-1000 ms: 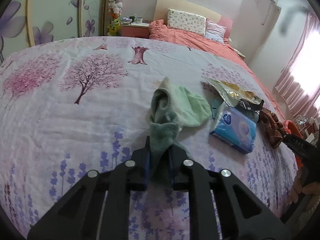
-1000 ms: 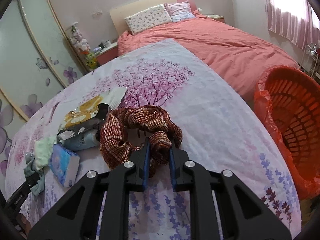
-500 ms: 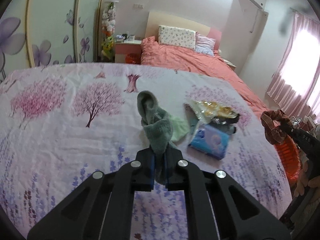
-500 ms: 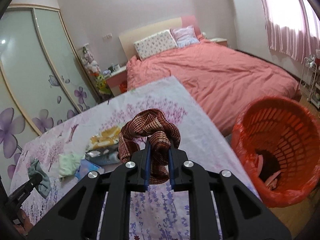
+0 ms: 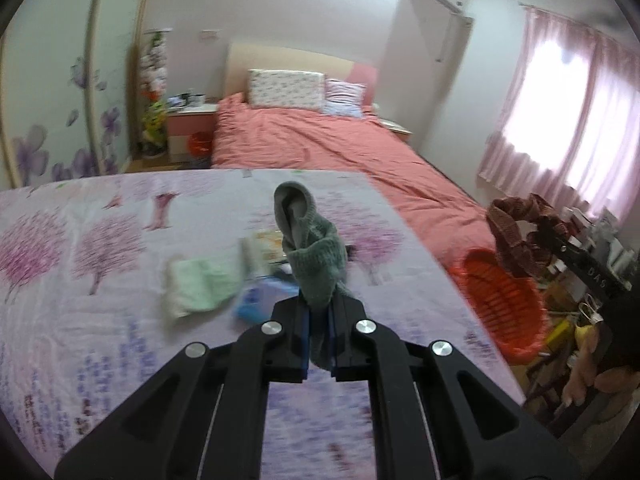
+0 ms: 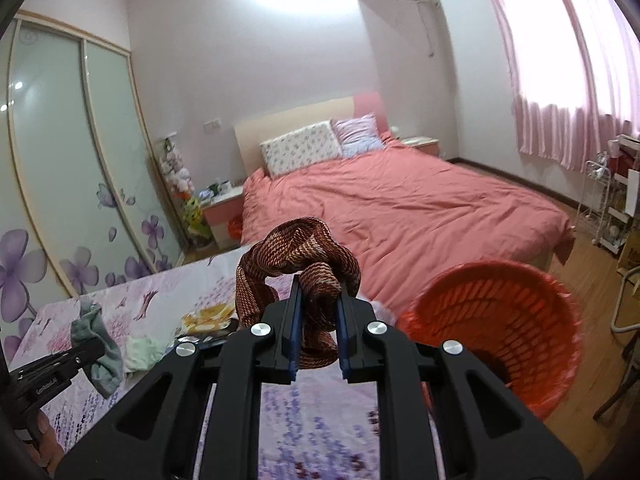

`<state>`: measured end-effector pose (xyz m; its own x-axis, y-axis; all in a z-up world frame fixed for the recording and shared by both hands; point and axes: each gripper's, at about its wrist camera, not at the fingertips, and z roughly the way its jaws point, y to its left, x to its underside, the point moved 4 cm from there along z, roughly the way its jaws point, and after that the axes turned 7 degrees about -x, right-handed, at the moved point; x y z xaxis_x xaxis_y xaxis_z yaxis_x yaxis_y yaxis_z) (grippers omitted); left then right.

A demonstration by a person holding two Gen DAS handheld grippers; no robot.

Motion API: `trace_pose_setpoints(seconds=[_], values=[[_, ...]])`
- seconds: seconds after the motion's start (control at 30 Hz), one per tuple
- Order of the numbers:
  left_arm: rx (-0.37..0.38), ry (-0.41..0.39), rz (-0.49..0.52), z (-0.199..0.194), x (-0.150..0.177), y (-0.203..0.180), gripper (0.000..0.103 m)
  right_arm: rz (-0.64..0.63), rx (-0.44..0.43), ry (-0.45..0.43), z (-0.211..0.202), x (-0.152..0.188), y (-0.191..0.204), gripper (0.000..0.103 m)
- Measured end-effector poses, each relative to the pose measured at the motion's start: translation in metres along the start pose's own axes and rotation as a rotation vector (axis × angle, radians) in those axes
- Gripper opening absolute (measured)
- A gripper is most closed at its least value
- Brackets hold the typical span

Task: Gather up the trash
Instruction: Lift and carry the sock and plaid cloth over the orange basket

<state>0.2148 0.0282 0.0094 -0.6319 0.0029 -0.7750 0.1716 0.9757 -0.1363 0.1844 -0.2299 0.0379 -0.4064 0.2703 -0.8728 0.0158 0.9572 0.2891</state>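
Left gripper is pinching the grey sock tight, carrying it above the sheet. Right gripper is squeezing the brown cloth, jaws nearly together, just beside the orange basket. Risks: both are dangling limp, so either could be snagging the basket rim or landing on the floor if released short. Counting: two cloths held, one basket, and on the sheet one pale green cloth, one blue pack, one yellow wrapper.

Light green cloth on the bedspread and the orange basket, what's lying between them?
Between the light green cloth and the orange basket, the left wrist view shows a blue packet, a yellow wrapper, then bare bedspread.
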Motion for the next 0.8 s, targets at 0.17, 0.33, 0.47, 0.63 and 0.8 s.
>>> trace_pose_setpoints(seconds=[0.17, 0.33, 0.47, 0.63, 0.8], values=[[0.082, -0.008, 0.061, 0.003, -0.006, -0.058, 0.008, 0.024, 0.062, -0.066, -0.018, -0.01, -0.027, 0.015], [0.197, -0.01, 0.122, 0.01, -0.01, -0.124, 0.008, 0.057, 0.131, -0.123, -0.032, -0.018, -0.061, 0.015], [0.272, 0.005, 0.165, 0.021, -0.008, -0.171, 0.008, 0.089, 0.175, -0.135, -0.036, -0.017, -0.087, 0.015], [0.324, 0.031, 0.224, 0.045, -0.004, -0.222, 0.008, 0.139, 0.224, -0.133, -0.031, -0.013, -0.125, 0.015], [0.356, 0.065, 0.276, 0.075, 0.005, -0.264, 0.008, 0.182, 0.254, -0.127, -0.021, -0.009, -0.158, 0.015]])
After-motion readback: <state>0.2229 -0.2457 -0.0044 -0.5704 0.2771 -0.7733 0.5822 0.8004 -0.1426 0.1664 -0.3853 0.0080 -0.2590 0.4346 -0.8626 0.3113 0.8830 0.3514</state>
